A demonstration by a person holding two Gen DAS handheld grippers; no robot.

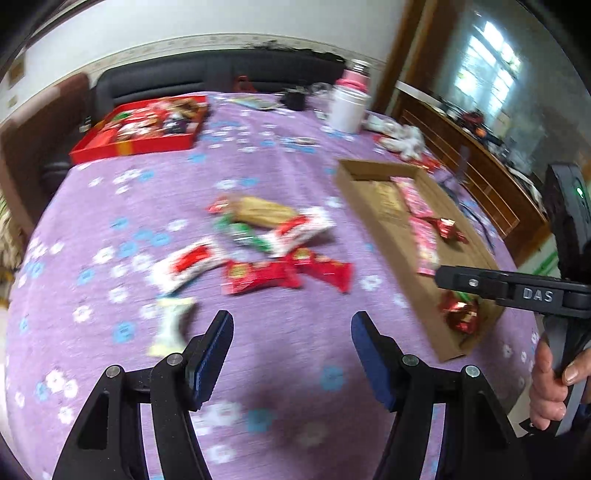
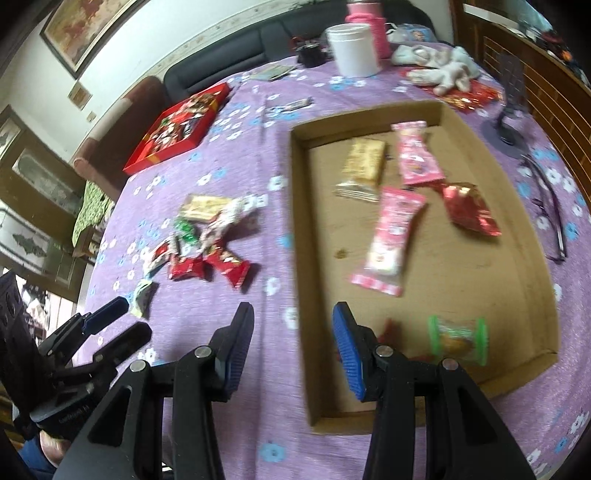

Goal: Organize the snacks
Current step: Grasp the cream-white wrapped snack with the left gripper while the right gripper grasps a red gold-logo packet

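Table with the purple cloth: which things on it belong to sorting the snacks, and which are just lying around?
For the job:
cardboard tray
loose snack pile
pink wrappers in the tray
red box of snacks

Lying about:
white jar
pink bottle
glasses
white cloth

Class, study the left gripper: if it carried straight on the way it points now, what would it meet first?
Probably the bare purple tablecloth between its open fingers. The left gripper points steeply down, so the red snack packets lie just beyond; depth is uncertain.
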